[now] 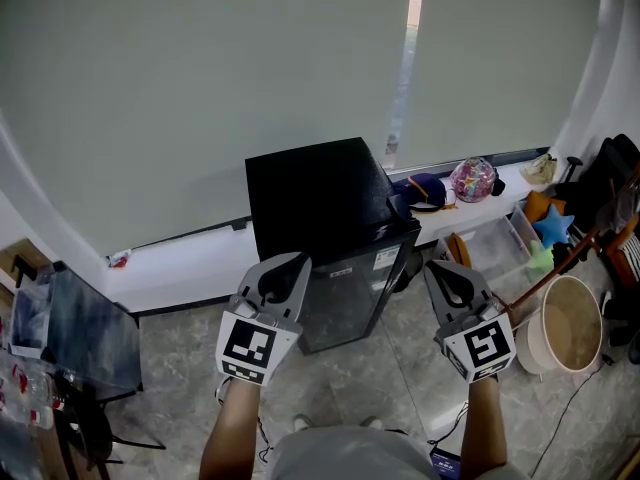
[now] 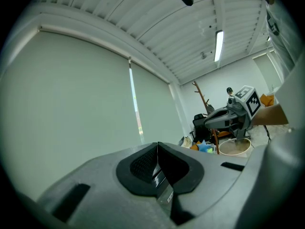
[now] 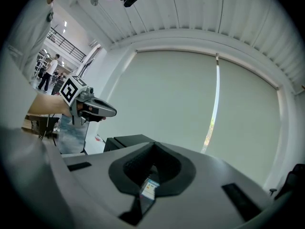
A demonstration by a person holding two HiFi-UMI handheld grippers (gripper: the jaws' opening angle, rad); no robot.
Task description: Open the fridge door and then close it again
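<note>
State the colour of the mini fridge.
The fridge is black; it shows best in the head view.

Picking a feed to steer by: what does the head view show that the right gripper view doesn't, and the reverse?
Only the head view: the fridge door, closed, the floor and a beige bucket. Only the right gripper view: the slatted ceiling and people far off at left. Both: the black fridge top, the roller blinds, and the left tool, shut and empty.
</note>
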